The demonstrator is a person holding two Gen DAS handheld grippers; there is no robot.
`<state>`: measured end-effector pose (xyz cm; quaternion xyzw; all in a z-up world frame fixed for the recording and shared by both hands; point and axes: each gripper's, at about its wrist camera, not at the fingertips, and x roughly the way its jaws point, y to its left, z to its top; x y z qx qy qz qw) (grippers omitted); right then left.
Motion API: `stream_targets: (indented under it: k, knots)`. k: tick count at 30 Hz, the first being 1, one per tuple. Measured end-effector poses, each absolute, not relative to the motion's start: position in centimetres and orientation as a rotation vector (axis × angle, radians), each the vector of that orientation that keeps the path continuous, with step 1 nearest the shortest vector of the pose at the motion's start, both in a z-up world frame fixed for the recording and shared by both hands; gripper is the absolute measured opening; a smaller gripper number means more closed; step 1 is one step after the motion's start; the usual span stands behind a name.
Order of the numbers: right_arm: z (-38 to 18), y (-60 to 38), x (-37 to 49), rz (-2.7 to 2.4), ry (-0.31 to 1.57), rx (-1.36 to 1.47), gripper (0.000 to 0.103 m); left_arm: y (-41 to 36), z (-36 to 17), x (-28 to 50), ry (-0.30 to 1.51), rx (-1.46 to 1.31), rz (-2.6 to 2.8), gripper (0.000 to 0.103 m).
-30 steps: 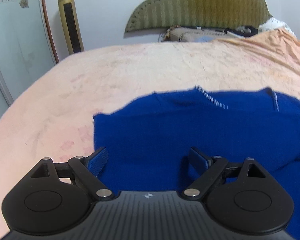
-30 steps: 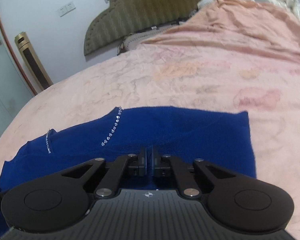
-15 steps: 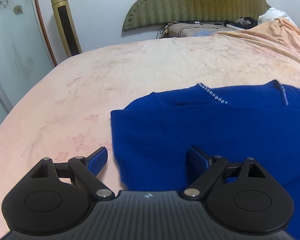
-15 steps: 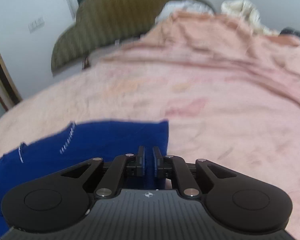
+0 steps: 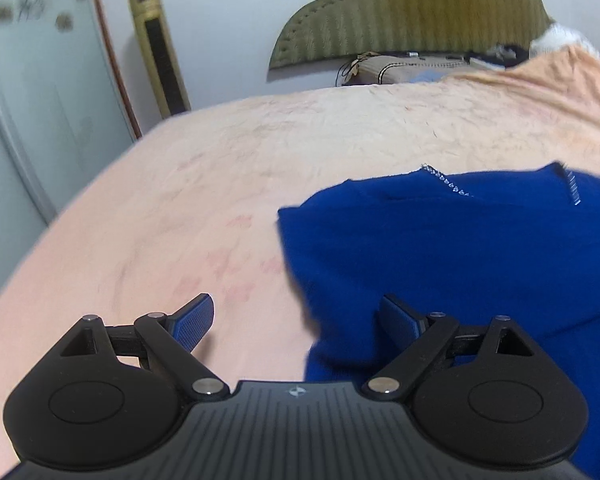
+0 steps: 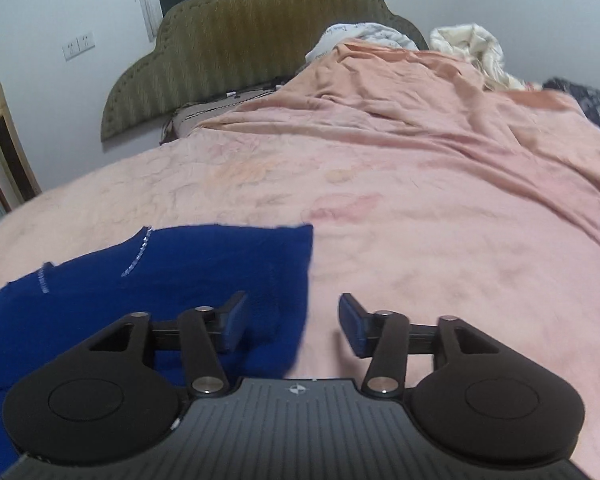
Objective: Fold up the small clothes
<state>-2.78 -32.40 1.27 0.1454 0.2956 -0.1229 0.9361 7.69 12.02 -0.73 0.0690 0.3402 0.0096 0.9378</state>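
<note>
Your blue garment (image 5: 460, 248) lies flat on the pink bedspread (image 5: 220, 184), its left edge running between the fingers of your left gripper (image 5: 296, 322), which stands spread wide and holds nothing. From the right wrist, the garment (image 6: 160, 272) sits at nine o'clock, its right edge passing between the fingers of your right gripper (image 6: 292, 322), also spread. Only this view shows the crumpled bedding (image 6: 468, 48) at one o'clock; only the left shows the gold tower (image 5: 158, 48) at eleven. Half a second ago your right gripper was pressed together; now it has parted.
</note>
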Motion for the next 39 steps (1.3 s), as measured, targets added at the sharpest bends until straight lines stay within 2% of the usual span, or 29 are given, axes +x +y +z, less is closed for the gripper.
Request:
stream_targets:
  k: [10, 16, 17, 18, 19, 20, 21, 22, 25, 33, 36, 39]
  knots:
    - [-1.0, -33.3, -10.5, 0.001, 0.697, 0.487, 0.061, 18.8, -1.6, 3.2, 0.856, -0.055, -0.272, 0.09]
    - [-1.4, -32.4, -13.2, 0.162, 0.716, 0.473, 0.06, 17.5, -2.3, 2.3, 0.872, -0.066, -0.481, 0.086]
    - [-1.5, -32.0, -13.6, 0.184, 0.701, 0.461, 0.06, 17.2, -2.5, 2.3, 0.869, -0.096, -0.518, 0.076]
    - [-1.6, -31.5, -13.9, 0.208, 0.696, 0.454, 0.056, 16.8, -2.6, 2.2, 0.86, -0.105, -0.53, 0.053]
    - [-1.7, -31.0, -13.9, 0.225, 0.689, 0.45, 0.051, 16.4, -2.6, 2.4, 0.864, -0.1, -0.534, 0.035]
    - [-1.7, -30.9, -13.8, 0.226, 0.688, 0.462, 0.046, 16.2, -2.7, 2.8, 0.882, -0.109, -0.531, 0.012]
    - [-1.8, -31.1, -13.6, 0.218, 0.686, 0.484, 0.024, 16.4, -2.8, 3.2, 0.899, -0.139, -0.522, 0.006]
    - [-2.0, -31.5, -13.3, 0.201, 0.689, 0.521, 0.007, 16.7, -2.9, 3.6, 0.912, -0.173, -0.516, 0.006]
    - [-1.7, -32.3, -12.8, 0.179, 0.665, 0.577, 0.007, 16.8, -2.2, 3.5, 0.886, -0.168, -0.492, 0.005]
    - [3.2, -31.7, -9.5, 0.137, 0.54, 0.483, 0.007, 15.6, 2.1, 5.9, 0.704, -0.115, -0.427, 0.005]
    - [4.1, -31.6, -6.9, 0.054, 0.517, 0.384, 0.007, 14.4, 1.7, 8.4, 0.66, -0.053, -0.378, 0.005]
    - [3.3, -31.7, -3.8, -0.022, 0.528, 0.309, 0.008, 12.5, 0.1, 10.7, 0.702, 0.044, -0.33, 0.008]
